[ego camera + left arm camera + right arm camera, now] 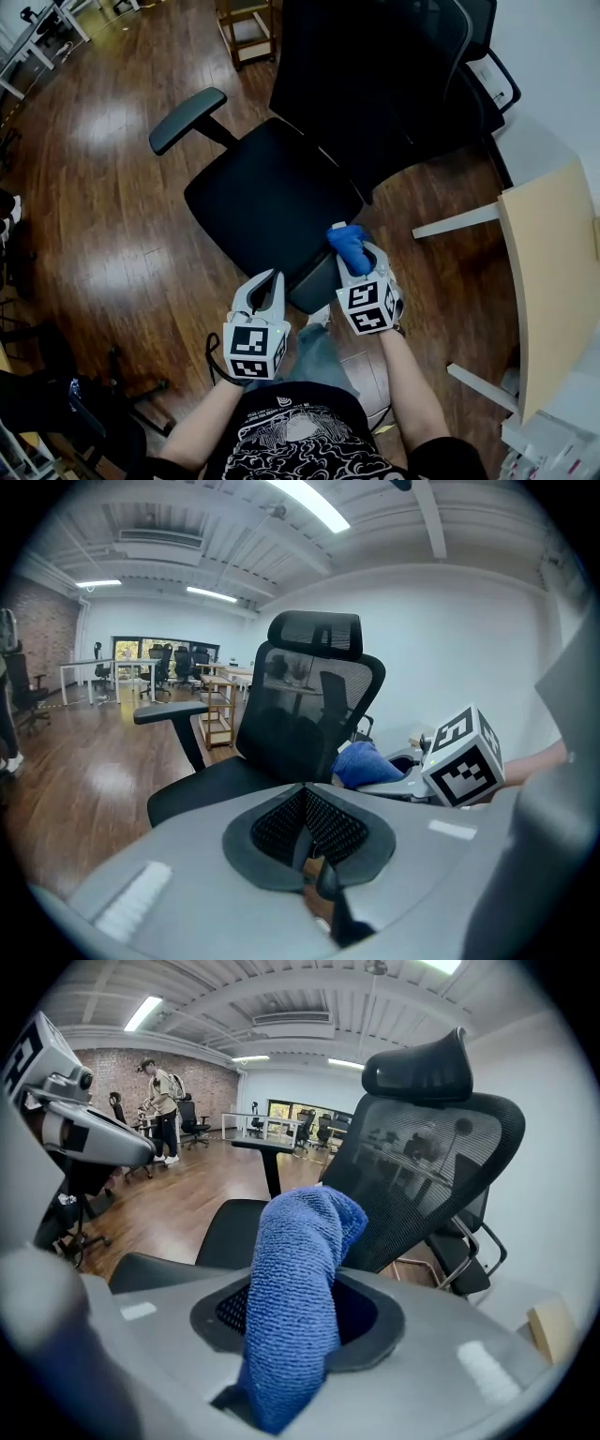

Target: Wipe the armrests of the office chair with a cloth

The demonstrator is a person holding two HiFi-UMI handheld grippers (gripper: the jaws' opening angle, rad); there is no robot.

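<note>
Left gripper (270, 279): pale grey shell, black ribbed pads (333, 822).
Right gripper (354, 253): matching grey shell, dark inner collar.
Marker cubes (253, 349): white faces, black square codes.
Shirt (291, 436): black, short-sleeved, white line print on chest.

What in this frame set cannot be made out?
Chair base: head view, hidden under the seat.
Near armrest: head view, mostly under the cloth and right claw.
Desk: head view, cut off by the right edge.
How far the right claw is closed: right gripper view, cloth fills the gap.
</note>
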